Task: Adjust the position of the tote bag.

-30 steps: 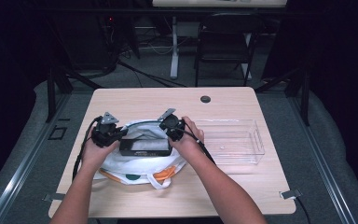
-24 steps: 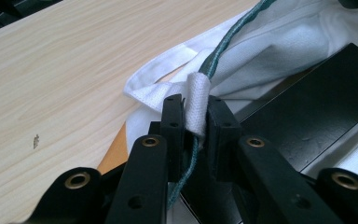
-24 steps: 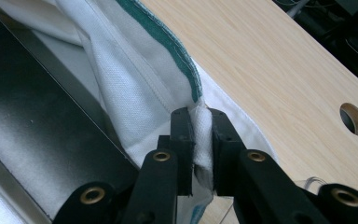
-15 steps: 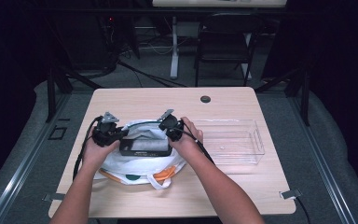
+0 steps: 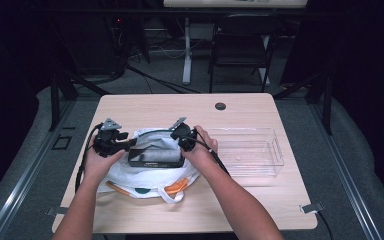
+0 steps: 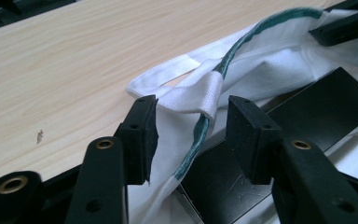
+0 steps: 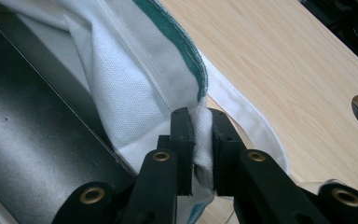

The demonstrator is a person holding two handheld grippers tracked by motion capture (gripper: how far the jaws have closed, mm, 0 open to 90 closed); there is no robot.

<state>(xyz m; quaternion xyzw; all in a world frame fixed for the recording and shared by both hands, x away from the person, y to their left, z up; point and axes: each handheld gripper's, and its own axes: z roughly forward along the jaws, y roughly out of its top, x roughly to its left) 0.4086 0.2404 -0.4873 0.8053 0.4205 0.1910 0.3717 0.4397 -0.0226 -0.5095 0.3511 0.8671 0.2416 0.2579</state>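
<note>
A white cloth bag (image 5: 145,176) with a green rim and orange print lies on the wooden table (image 5: 180,107). A black box (image 5: 156,157) sits in its mouth. My left gripper (image 5: 128,143) is at the bag's left rim. In the left gripper view it (image 6: 193,135) stands open, and the green-edged rim and white strap (image 6: 191,98) pass between its jaws, over the box (image 6: 317,102). My right gripper (image 5: 183,142) holds the right rim. In the right gripper view it (image 7: 200,149) is shut on a fold of the white bag (image 7: 130,70), beside the box (image 7: 28,130).
A clear plastic bin (image 5: 247,150) stands on the table just right of the bag, close to the right hand. A round cable hole (image 5: 220,106) lies near the far edge. A chair (image 5: 240,45) and desk legs stand beyond the table.
</note>
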